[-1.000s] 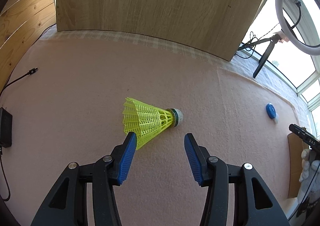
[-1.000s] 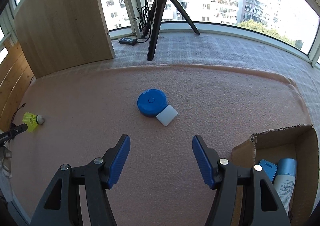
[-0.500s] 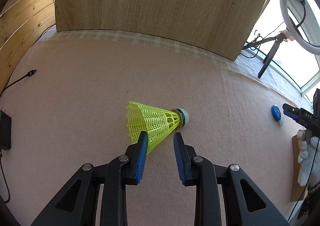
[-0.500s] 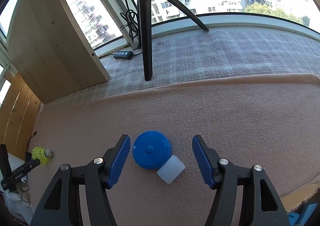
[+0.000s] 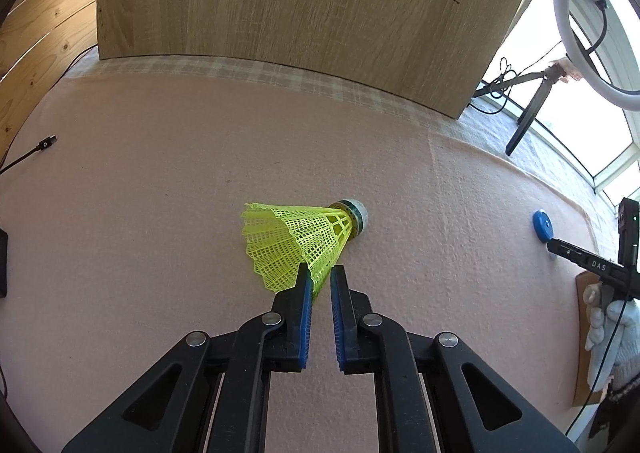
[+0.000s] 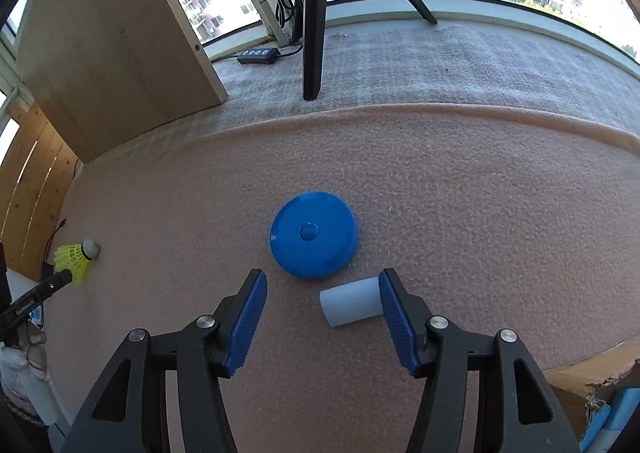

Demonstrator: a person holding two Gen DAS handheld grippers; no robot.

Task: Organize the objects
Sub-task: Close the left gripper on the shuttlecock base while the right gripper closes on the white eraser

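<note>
my left tongs (image 5: 320, 279) just closed, pinching the shuttlecock (image 5: 300, 241) skirt for lifting; right tongs (image 6: 322, 289), narrowing but spread, straddle the white cylinder (image 6: 350, 301).

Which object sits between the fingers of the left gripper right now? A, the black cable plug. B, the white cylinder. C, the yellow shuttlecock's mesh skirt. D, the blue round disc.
C: in the left wrist view, the left gripper has its blue fingers closed on the edge of the yellow shuttlecock skirt.
</note>
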